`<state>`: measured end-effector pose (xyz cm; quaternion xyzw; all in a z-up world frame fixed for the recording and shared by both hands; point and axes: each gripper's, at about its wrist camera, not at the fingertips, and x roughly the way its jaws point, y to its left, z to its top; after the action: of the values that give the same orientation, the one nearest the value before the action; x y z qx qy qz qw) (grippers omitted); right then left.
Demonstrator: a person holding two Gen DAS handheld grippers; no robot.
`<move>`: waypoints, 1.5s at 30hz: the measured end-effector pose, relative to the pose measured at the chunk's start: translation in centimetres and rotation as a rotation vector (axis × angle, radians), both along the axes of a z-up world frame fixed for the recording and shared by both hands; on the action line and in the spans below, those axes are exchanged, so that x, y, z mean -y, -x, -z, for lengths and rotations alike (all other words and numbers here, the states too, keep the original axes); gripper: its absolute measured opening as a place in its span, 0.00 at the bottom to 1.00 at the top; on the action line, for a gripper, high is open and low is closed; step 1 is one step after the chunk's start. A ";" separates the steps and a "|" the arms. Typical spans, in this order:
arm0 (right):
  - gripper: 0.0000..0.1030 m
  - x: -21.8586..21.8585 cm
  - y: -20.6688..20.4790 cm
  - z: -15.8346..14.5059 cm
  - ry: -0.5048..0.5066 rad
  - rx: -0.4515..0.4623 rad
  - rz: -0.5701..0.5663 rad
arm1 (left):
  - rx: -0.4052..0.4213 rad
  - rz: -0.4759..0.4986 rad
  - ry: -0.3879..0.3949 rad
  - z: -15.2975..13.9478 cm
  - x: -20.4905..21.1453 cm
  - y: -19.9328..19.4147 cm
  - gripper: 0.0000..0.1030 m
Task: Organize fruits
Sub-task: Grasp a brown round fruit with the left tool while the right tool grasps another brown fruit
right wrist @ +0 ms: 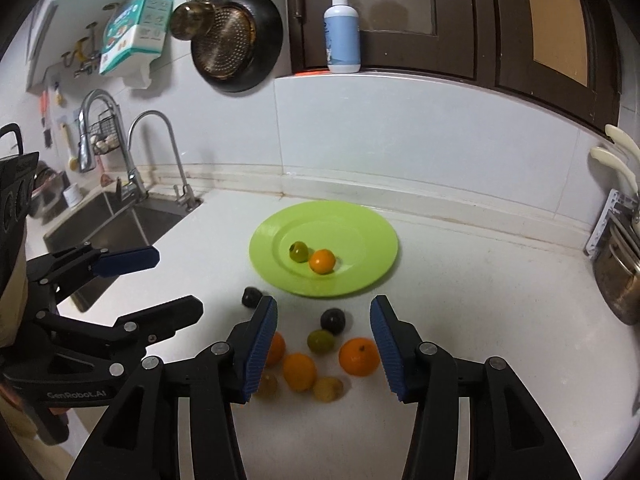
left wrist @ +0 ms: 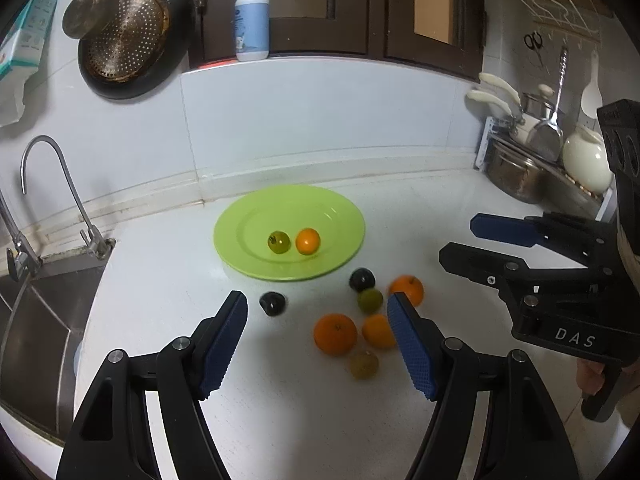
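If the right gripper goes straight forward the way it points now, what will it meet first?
Probably the loose fruit on the counter: the greenish fruit and the dark fruit lie between its open jaws' lines. The green plate lies beyond. Depth is uncertain.

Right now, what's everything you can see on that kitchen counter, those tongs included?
plate: 1, lime green, mid-counter
plated fruits: 2, one green, one orange, on the plate
oranges: 3, orange, counter in front of the plate
dark fruits: 2, near-black, by the plate's front rim
greenish fruits: 3, green-yellow, among the oranges
pump bottle: 1, white and blue, back ledge
pan: 1, black, hanging on the wall
sink: 1, steel, left
left tongs: 1, black with blue pads, open, empty
right tongs: 1, same colours, open, empty
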<state>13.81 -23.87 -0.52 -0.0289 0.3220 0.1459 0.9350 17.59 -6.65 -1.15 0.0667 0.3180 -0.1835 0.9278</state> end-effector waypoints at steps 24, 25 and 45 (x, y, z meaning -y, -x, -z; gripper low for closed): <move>0.48 0.3 1.2 7.4 0.111 -0.132 -0.144 | -0.057 0.060 -0.072 6.4 2.4 0.8 0.61; 0.48 0.4 1.0 7.7 0.107 -0.140 -0.145 | -0.067 0.064 -0.070 6.7 2.5 0.7 0.60; 0.41 0.7 -1.8 10.9 0.038 -0.247 -0.153 | -0.175 0.094 -0.072 9.0 3.9 -1.2 0.37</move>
<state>15.61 -24.56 -11.38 -0.0530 0.4341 0.2129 0.8737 18.84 -10.59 -10.11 0.0987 0.4008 -0.2206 0.8837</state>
